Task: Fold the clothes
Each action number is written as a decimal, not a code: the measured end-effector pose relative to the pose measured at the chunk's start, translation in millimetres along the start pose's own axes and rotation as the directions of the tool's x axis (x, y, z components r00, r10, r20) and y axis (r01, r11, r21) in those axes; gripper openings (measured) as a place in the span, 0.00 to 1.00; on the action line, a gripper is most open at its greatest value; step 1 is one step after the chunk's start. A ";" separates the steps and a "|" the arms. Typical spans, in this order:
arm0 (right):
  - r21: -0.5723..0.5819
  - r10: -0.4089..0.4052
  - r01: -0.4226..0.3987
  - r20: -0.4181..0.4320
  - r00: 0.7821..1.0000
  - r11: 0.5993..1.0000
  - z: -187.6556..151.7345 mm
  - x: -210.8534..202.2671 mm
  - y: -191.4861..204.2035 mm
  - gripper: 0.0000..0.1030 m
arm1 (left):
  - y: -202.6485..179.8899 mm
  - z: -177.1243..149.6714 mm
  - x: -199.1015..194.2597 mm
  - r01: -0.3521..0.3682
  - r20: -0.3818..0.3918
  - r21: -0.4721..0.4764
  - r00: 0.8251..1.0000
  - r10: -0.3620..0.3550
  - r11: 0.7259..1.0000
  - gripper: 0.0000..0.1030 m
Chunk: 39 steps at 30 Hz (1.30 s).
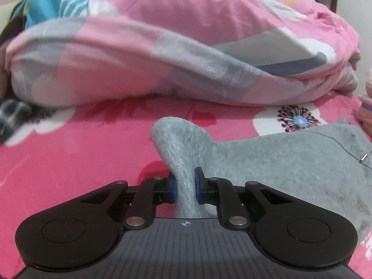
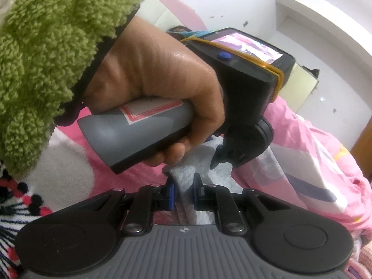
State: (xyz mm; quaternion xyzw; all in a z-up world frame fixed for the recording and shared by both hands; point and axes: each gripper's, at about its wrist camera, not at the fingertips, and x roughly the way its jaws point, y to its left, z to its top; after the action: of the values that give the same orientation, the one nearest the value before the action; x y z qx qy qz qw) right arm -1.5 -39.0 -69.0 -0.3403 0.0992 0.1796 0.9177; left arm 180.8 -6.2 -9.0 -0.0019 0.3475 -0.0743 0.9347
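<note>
Left claw (image 1: pixel 185 187) around grey garment (image 1: pixel 279 158)

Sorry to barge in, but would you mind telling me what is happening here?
A person is folding a grey garment on a bed with a pink floral sheet. The left hand-held gripper is shut on a raised fold, and the right hand-held gripper pinches grey fabric close by. A rumpled pink duvet lies behind.
</note>
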 end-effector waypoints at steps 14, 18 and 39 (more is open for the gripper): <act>0.139 -0.050 0.044 0.042 0.998 0.989 -2.4 -28.3 -21.5 0.13 | -50.3 17.4 -27.8 -0.072 0.056 0.139 0.996 0.065 0.988 0.11; 0.191 -0.056 0.045 0.055 0.997 0.981 -6.5 -36.7 -30.9 0.13 | -65.1 19.6 -33.2 -0.096 0.069 0.173 0.994 0.085 0.980 0.10; 0.606 -0.105 0.017 0.109 0.988 0.795 -48.8 -93.7 -130.4 0.12 | -149.2 60.7 -35.4 0.029 0.013 0.193 0.999 -0.032 0.981 0.10</act>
State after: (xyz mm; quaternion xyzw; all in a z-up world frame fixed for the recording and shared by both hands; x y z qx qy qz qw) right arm -38.5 -187.6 -0.3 -0.0201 0.0770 0.1318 0.9881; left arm 173.3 -151.7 68.3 0.0830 0.3312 -0.1220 0.9320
